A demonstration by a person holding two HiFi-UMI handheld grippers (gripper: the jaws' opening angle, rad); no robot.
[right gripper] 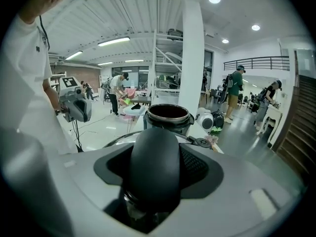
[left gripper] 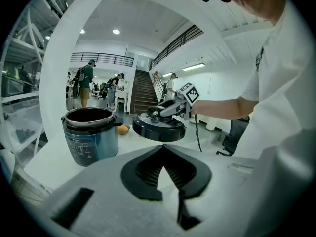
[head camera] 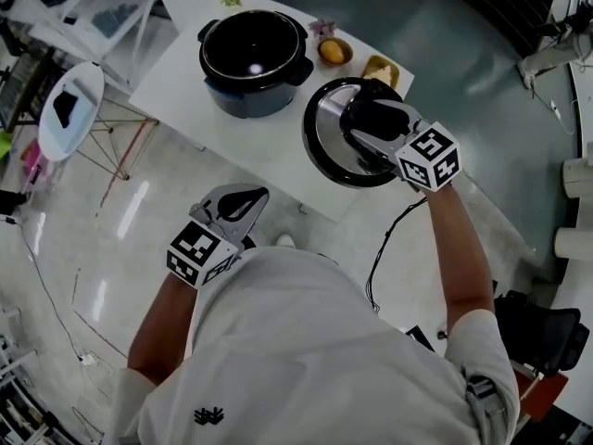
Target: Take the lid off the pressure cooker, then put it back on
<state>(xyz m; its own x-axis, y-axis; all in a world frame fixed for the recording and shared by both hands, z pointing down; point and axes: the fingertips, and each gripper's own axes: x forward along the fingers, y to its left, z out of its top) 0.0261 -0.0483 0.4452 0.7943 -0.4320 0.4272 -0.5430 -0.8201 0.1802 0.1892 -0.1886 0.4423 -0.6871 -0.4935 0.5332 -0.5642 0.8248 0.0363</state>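
Nearest the body, well back from the cooker (head camera: pixel 252 58) and off the table (head camera: pixel 264 151), the left gripper (head camera: pixel 248 198) hangs with its jaws pressed together on nothing. It steadies nothing.

Closer to the cooker, on its right, the right gripper (head camera: pixel 375 109) pinches the lid (head camera: pixel 324 142) by its handle (right gripper: pixel 154 167), jaws wrapped around that one wide knob. The lid is in the air, clear of the pot and roughly level, and part of it hangs past the table edge.

The likely trouble is the single grip. A heavy lid held by a smooth dome can tip or swivel between the pads, and a slip here would drop it on the table edge or the floor. Brought back crooked, it may catch the rim and shove the unheld pot.

The lid is round, with a thick black rim, a shiny metal face and a black domed handle.

Just beyond the cooker are two small dishes (head camera: pixel 334 52), which a wide swing could clip.
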